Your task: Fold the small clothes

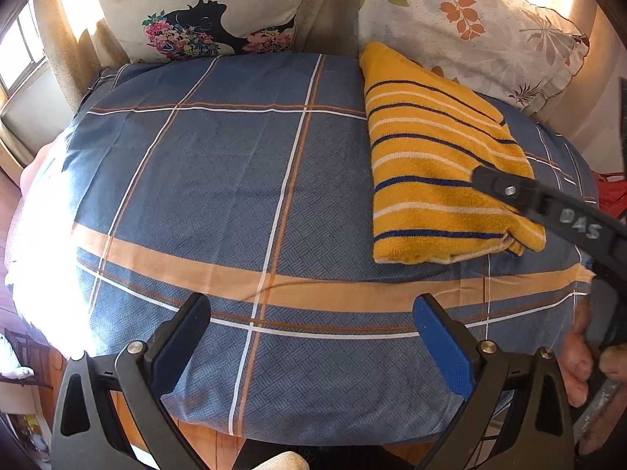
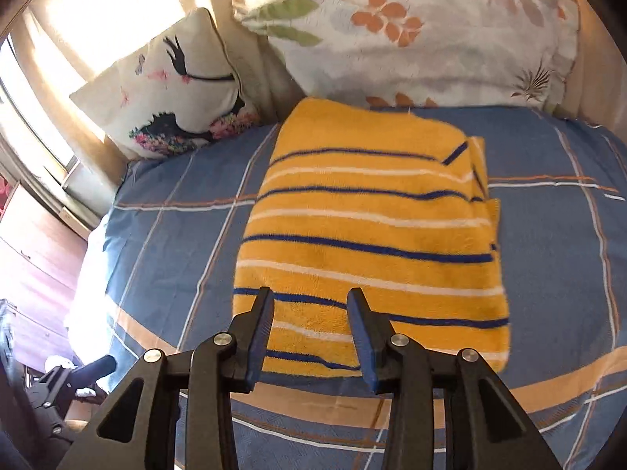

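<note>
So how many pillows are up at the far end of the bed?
2: a bird-print pillow at the far left, and a leaf-print pillow at the far right, behind the folded yellow striped cloth. Others could lie outside both views.

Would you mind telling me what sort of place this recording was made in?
Most likely a bedroom at home. A blue checked sheet covers what looks like a bed, two printed pillows lean at its far end, and a folded yellow striped garment lies on it. Curtains hang behind.
</note>
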### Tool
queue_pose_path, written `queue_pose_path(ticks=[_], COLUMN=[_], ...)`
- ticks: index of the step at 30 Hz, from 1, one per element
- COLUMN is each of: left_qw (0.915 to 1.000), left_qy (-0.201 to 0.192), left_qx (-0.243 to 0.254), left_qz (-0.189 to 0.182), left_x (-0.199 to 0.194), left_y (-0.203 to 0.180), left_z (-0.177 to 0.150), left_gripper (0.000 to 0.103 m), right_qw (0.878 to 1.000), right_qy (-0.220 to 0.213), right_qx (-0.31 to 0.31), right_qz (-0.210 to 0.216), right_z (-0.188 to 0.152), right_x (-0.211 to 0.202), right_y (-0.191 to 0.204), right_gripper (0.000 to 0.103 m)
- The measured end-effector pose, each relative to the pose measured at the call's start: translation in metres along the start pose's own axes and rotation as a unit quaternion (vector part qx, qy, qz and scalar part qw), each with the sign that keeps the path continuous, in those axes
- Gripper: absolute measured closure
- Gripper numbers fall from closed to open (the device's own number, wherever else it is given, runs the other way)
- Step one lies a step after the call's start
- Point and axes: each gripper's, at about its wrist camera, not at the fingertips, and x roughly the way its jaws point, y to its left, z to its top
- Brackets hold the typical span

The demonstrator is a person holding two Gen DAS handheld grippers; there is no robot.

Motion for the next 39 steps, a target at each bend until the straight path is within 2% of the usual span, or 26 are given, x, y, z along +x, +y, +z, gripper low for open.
queue_pose_path(ticks=[2, 3, 8, 12, 18, 22, 25, 27, 29, 31, 34, 35, 37, 39], left_qw=[1.0000, 0.9999, 0.9996, 0.9997, 1.0000, 0.9999, 0.9993, 0.9986, 0.9971, 0.9939, 0.9889, 0.9882, 0.9890, 0.9877], left_qy=[-0.003, -0.005, -0.011, -0.008, 0.001, 0.003, -0.001, -0.005, -0.005, -0.015, -0.028, -0.024, 0.000, 0.026], left_qx=[-0.004, -0.005, -0.011, -0.017, 0.000, 0.015, 0.031, 0.040, 0.042, 0.049, 0.085, 0.098, 0.113, 0.124], left_qz=[0.006, 0.011, 0.025, 0.017, 0.000, -0.006, -0.020, -0.033, -0.062, -0.098, -0.118, -0.116, -0.095, -0.092], left_x=[-0.002, -0.003, -0.002, 0.007, 0.025, 0.036, 0.043, 0.049, 0.056, 0.063, 0.085, 0.097, 0.126, 0.149], left_y=[0.004, 0.006, 0.018, 0.025, 0.027, 0.030, 0.026, 0.019, 0.009, -0.006, -0.037, -0.047, -0.062, -0.072], left_z=[-0.002, -0.002, 0.002, 0.016, 0.039, 0.058, 0.078, 0.097, 0.120, 0.147, 0.184, 0.195, 0.210, 0.219], left_gripper=[0.000, 0.000, 0.000, 0.000, 0.000, 0.000, 0.000, 0.000, 0.000, 0.000, 0.000, 0.000, 0.000, 0.000], right_qw=[0.998, 0.998, 0.999, 0.998, 0.998, 0.996, 0.999, 0.999, 0.997, 0.995, 0.992, 0.992, 0.989, 0.989], right_qy=[0.047, 0.053, 0.016, -0.013, 0.018, 0.053, 0.031, 0.003, -0.010, 0.002, 0.006, 0.003, 0.003, 0.006], right_qx=[-0.011, -0.017, -0.044, -0.056, -0.029, -0.017, 0.011, 0.025, 0.042, 0.063, 0.096, 0.102, 0.099, 0.089], right_qz=[-0.031, -0.036, -0.018, -0.028, -0.053, -0.064, -0.042, -0.048, -0.061, -0.077, -0.082, -0.077, -0.112, -0.118], right_z=[-0.008, -0.010, 0.008, 0.054, 0.115, 0.132, 0.138, 0.138, 0.135, 0.132, 0.122, 0.120, 0.115, 0.110], right_x=[0.032, 0.036, 0.008, 0.007, 0.074, 0.120, 0.101, 0.081, 0.068, 0.068, 0.063, 0.059, 0.054, 0.053], right_y=[0.001, 0.001, 0.016, 0.028, 0.024, 0.014, 0.006, -0.007, -0.026, -0.051, -0.081, -0.086, -0.089, -0.092], right_gripper=[0.061, 0.061, 0.061, 0.061, 0.063, 0.063, 0.064, 0.064, 0.063, 0.064, 0.066, 0.066, 0.066, 0.064])
